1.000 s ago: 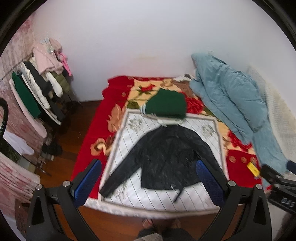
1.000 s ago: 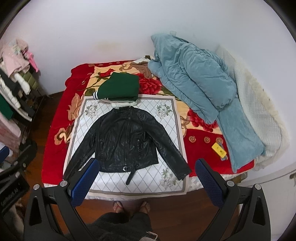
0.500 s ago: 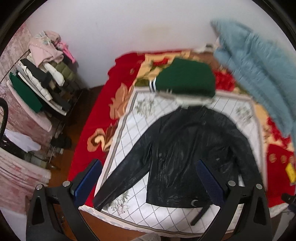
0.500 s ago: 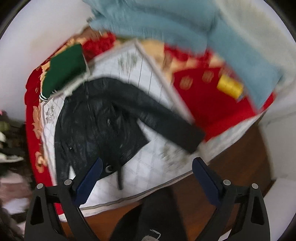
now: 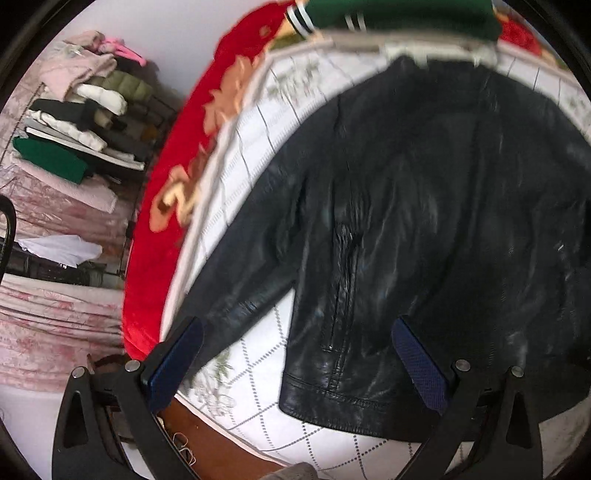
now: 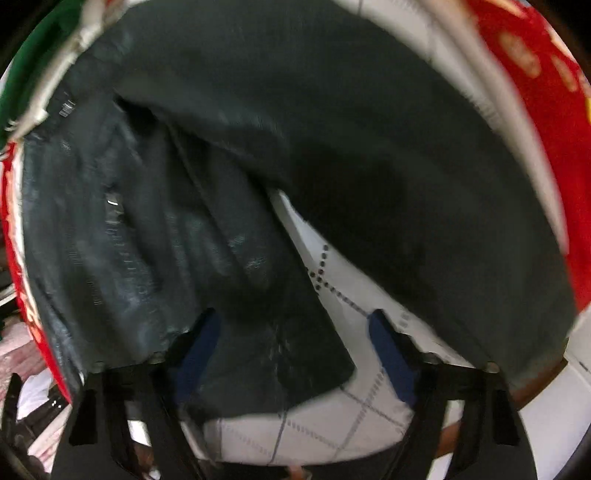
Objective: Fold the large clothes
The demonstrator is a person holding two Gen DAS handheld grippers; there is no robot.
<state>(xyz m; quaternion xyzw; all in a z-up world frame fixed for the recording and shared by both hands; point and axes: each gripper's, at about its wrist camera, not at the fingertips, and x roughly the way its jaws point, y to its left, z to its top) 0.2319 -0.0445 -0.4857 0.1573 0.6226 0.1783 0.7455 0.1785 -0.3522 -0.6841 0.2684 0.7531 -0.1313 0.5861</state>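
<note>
While we look along the left wrist view, our left claw (image 5: pixel 295 363) is spread wide and holds nothing, its blue pads (image 5: pixel 419 363) hanging above the hem corner of the black leather jacket (image 5: pixel 424 221). That jacket lies front up on the white quilted mat (image 5: pixel 255 354) over the red floral blanket (image 5: pixel 159 236), with its sleeve (image 5: pixel 243 280) running down toward the bed's near edge. A folded green garment (image 5: pixel 399 13) sits just beyond the collar, and a rack of stacked clothes (image 5: pixel 81 122) stands off to the side.

Turning to the right wrist view, blurred and very close, our right claw (image 6: pixel 295 354) is also spread and empty, low over the jacket's other hem corner (image 6: pixel 280 354), with the second sleeve (image 6: pixel 424 221) sweeping past above the mat (image 6: pixel 332 435).

We judge the risk to be in the grip. Leather is stiff, heavy and slick, so a shallow pinch at the hem could slip free mid-lift. Closing too deep might also catch the mat underneath and drag it along. Uneven lifting by our two claws would leave a skewed fold, and trailing sleeves could bunch beneath it.
</note>
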